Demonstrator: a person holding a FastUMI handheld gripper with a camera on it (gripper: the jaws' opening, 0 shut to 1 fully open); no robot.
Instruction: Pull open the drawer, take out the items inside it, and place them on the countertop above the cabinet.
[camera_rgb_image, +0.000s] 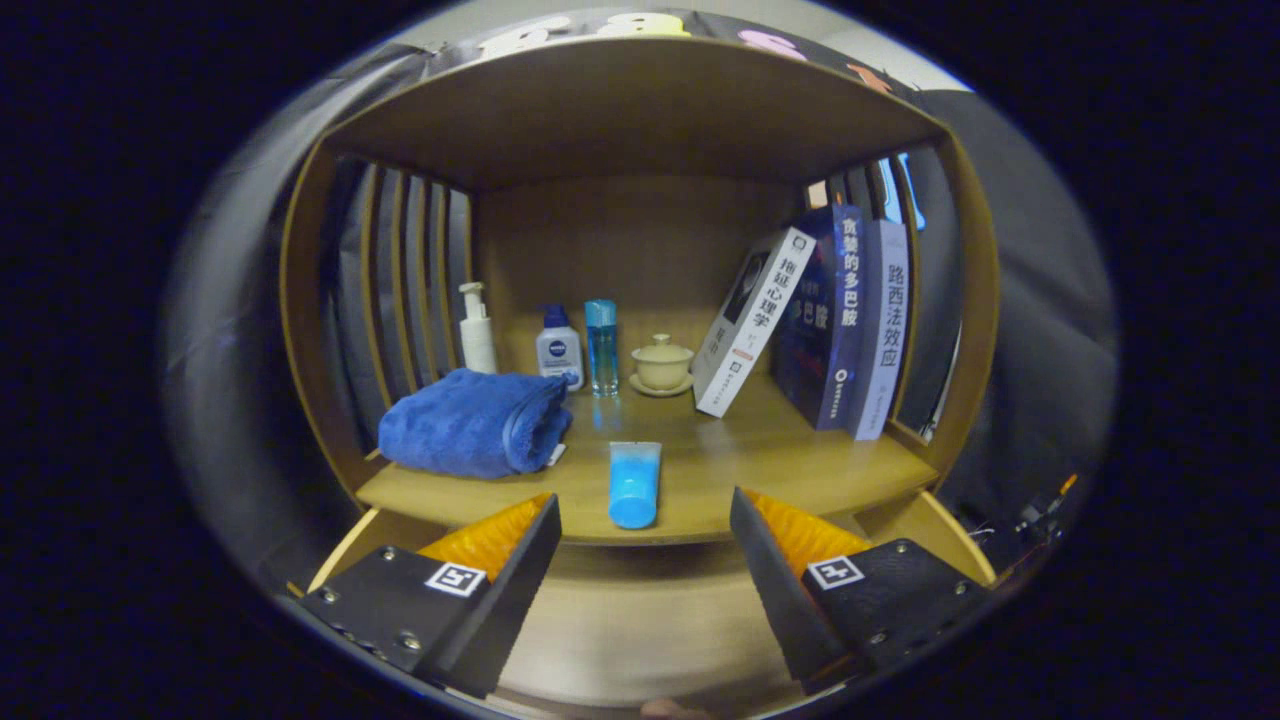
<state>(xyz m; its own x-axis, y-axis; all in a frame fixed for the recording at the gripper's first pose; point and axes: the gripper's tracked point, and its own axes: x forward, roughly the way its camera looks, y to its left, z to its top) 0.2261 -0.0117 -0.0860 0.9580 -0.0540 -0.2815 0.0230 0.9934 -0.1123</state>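
My gripper (642, 515) stands open with nothing between its fingers, held over the pulled-out drawer (620, 620), whose wooden floor shows below and between them. Just ahead of the fingers a blue tube (634, 484) lies on the countertop (760, 460), its cap at the front edge. A folded blue towel (470, 422) rests on the countertop beyond the left finger.
At the back of the wooden shelf stand a white pump bottle (477, 330), a small white bottle (558, 348), a clear blue bottle (601, 345) and a lidded cup on a saucer (661, 365). Three books (830, 320) lean at the right. Slatted side walls enclose the shelf.
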